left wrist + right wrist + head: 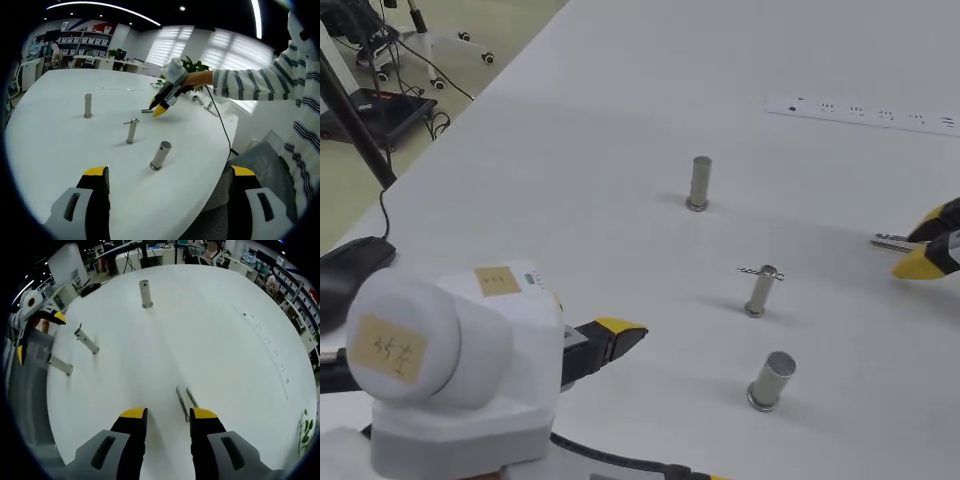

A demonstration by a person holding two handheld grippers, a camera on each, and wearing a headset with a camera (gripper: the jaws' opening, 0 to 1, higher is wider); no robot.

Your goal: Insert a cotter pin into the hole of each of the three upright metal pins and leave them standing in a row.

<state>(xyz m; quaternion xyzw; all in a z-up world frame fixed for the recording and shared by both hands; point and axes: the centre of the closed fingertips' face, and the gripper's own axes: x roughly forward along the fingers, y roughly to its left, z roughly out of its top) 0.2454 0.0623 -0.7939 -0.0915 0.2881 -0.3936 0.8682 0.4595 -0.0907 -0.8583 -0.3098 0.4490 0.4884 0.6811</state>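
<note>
Three metal pins stand upright on the white table: the far pin [698, 183], the middle pin [760, 290] with a cotter pin [758, 271] through its top, and the near pin [772, 380] with a bare top. My right gripper [169, 415] is open just above the table. Two loose cotter pins [184, 399] lie side by side in front of its right finger; they also show in the head view as loose cotter pins [890, 241]. My left gripper [169, 172] is open and holds nothing, and it hovers near the table's front edge, short of the near pin [160, 155].
A white power strip [860, 112] lies at the back right of the table. The table's left edge [470, 110] drops to a floor with cables, a stand and chair wheels. A black object [350, 270] rests at the near left. A person's striped sleeve [250, 82] reaches in.
</note>
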